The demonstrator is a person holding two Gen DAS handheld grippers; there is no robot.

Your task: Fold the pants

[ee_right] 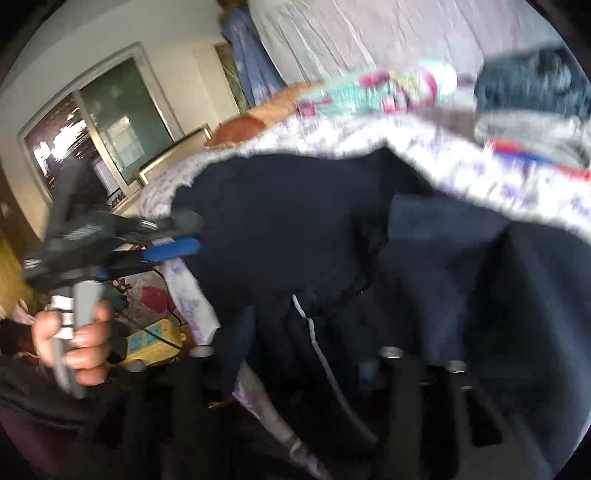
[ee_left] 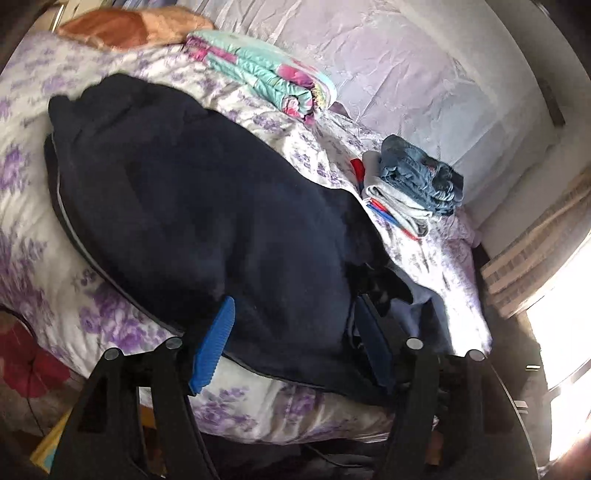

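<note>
Dark navy pants (ee_left: 207, 206) with a thin pale side stripe lie spread across a bed with a purple-flowered sheet (ee_left: 122, 321). In the left wrist view my left gripper (ee_left: 295, 306) is open at the near edge of the pants, its blue pads (ee_left: 214, 343) wide apart over the cloth and not pressing it. The right wrist view is blurred. There the pants (ee_right: 295, 221) fill the middle, and my right gripper (ee_right: 303, 350) sits low over them, its dark fingers faint but apart. A hand (ee_right: 81, 332) holds the left gripper (ee_right: 192, 234) at the left edge of the pants.
A folded turquoise and pink quilt (ee_left: 258, 70) and an orange blanket (ee_left: 125, 29) lie at the far side of the bed. A stack of folded clothes with jeans on top (ee_left: 410, 184) sits at the right. A yellow power strip (ee_right: 155, 339) lies on the floor beside the bed.
</note>
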